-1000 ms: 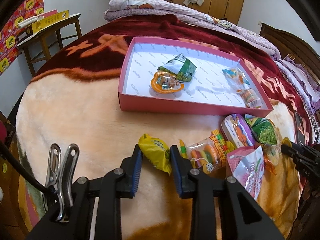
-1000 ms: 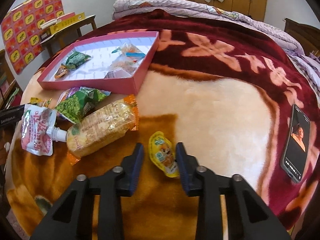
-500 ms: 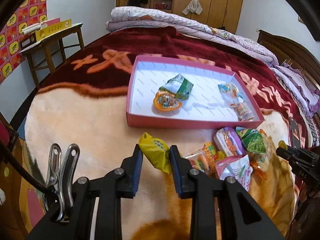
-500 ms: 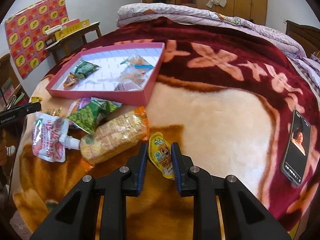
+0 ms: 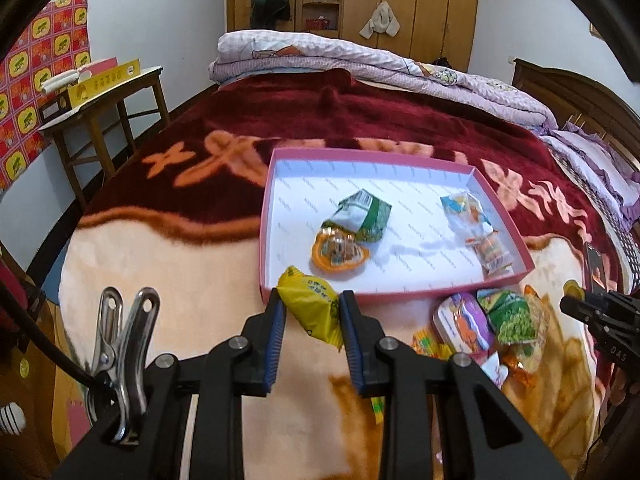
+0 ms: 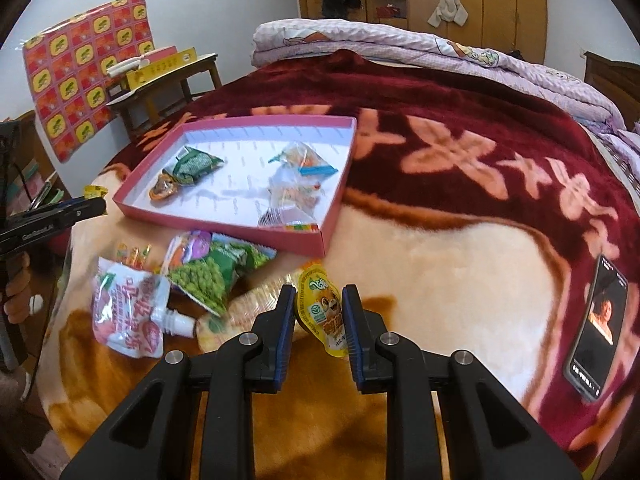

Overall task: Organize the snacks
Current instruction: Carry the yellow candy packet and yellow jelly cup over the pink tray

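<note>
Both claws have risen off the bed, the left claw clamping a crinkly yellow snack packet and the right claw pinching a small yellow jelly cup, so each should carry level over the shallow pink cardboard tray's rim before letting go.

Left gripper angled downward, jaws clamped on a yellow packet, right gripper likewise angled, pinching a yellow pouch

Left tool grips yellow packet before pink tray

Home bedroom, bed, wooden wardrobe
</note>
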Demonstrator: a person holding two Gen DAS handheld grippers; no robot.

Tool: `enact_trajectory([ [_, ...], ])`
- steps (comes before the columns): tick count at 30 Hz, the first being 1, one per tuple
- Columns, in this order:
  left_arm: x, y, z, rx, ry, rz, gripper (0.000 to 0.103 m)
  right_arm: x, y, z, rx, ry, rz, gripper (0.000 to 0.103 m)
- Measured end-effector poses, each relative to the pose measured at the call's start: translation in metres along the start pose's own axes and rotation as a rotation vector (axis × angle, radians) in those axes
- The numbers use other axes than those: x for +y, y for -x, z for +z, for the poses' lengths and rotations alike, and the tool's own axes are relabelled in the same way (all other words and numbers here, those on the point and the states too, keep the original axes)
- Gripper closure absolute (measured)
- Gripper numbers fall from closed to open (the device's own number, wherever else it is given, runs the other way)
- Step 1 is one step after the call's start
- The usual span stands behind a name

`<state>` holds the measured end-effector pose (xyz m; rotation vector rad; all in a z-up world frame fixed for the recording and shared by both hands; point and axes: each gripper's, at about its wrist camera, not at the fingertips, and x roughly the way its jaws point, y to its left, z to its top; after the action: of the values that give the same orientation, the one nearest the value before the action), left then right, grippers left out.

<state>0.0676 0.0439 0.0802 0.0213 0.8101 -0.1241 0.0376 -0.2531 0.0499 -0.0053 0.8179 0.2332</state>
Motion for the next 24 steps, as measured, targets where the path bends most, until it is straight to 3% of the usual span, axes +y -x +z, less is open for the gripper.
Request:
enact_trajectory([
  [22, -0.003, -0.043, 0.018, 0.051, -0.03, -0.008, 0.074, 0.015, -0.023, 0.052, -0.036, 0.04, 0.012, 0.078],
  [24, -0.003, -0.047, 0.019, 0.059, -0.032, -0.006, 0.079, 0.017, -0.027, 0.057, -0.04, 0.044, 0.014, 0.078],
])
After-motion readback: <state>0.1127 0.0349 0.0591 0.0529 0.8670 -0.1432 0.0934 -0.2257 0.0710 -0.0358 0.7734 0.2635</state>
